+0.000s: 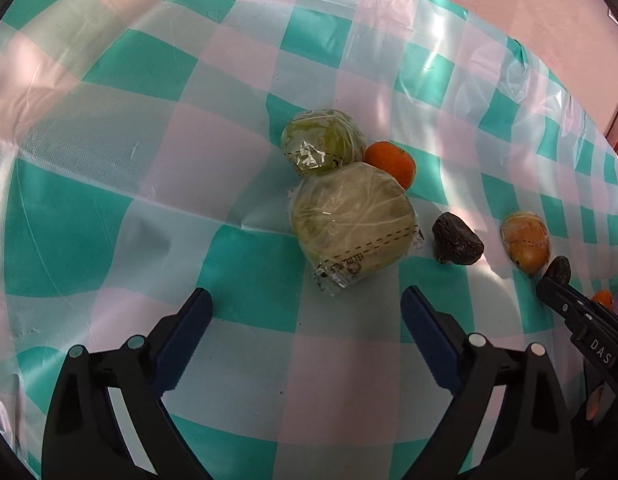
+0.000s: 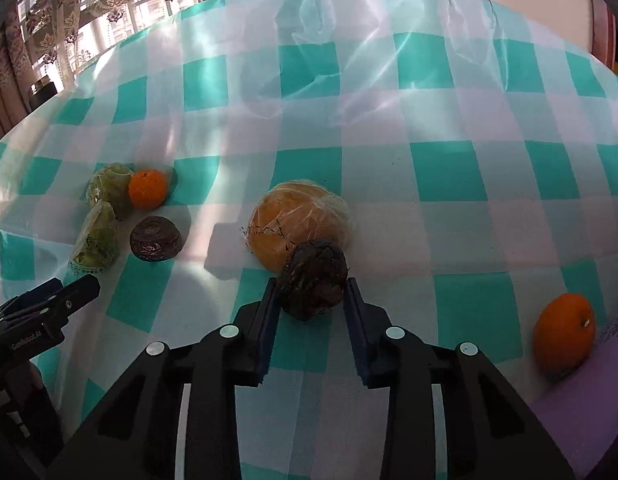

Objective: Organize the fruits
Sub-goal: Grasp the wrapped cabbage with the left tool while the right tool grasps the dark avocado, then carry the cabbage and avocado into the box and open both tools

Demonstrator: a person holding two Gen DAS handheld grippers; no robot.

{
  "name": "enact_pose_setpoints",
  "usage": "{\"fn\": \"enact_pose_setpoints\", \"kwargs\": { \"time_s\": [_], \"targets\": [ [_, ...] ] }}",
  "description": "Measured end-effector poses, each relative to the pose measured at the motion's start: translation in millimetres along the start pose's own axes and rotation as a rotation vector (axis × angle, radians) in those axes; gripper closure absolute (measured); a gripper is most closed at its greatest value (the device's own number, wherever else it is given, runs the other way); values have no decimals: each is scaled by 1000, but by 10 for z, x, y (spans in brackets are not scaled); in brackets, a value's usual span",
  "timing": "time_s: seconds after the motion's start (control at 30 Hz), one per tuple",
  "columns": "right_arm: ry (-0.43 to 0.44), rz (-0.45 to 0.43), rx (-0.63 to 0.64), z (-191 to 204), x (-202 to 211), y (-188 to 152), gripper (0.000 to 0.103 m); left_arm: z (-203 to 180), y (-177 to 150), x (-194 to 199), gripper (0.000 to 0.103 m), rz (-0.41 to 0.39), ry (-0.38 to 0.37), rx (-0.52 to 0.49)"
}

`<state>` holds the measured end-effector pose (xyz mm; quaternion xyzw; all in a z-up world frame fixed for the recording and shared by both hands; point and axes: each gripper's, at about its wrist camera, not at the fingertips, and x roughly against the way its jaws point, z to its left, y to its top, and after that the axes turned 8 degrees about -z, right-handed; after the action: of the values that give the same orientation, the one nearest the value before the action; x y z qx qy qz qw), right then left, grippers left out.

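Observation:
In the left wrist view my left gripper (image 1: 306,300) is open and empty just short of a large wrapped green fruit (image 1: 351,226). Behind it sit a smaller wrapped green fruit (image 1: 321,142) and an orange (image 1: 390,163). A dark wrinkled fruit (image 1: 457,245) and a wrapped orange fruit (image 1: 525,244) lie to the right. In the right wrist view my right gripper (image 2: 311,290) is shut on a second dark wrinkled fruit (image 2: 313,286), in front of the wrapped orange fruit (image 2: 299,224). The right gripper (image 1: 565,300) also shows in the left wrist view.
The table wears a teal, white and pink checked cloth (image 2: 449,168). Another orange (image 2: 563,334) rests at the right by a purple mat (image 2: 581,412). The left gripper (image 2: 49,306) shows at the left edge. A window with lace curtains (image 2: 89,8) is at the back left.

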<state>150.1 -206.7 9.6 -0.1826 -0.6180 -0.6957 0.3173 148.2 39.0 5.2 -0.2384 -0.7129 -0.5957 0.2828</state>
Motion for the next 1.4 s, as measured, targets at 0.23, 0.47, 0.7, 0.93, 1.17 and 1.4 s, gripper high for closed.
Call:
{"fn": "enact_pose_setpoints", "kwargs": {
  "time_s": [0.23,0.47,0.7,0.93,1.17,1.4],
  "targets": [
    [37,0,-20,-17,28,-2,70,-4,102,-97,11,-5,-16,-5],
    [40,0,-23,-17,26,-6,70,-95,222,-222,13,0,-2,-24],
    [27,2,-12,16,6,-4,70,-207,313,-315,25,0,36,-64],
    [-4,7,21,82,-6,-16,70,-224,161,-90,41,-5,44,-58],
    [-24,-22,85,293,209,-148,70,-100,-229,425,41,-25,43,87],
    [8,-77,68,371,786,-409,70,29,-634,861,41,-39,27,93]
  ]
}}
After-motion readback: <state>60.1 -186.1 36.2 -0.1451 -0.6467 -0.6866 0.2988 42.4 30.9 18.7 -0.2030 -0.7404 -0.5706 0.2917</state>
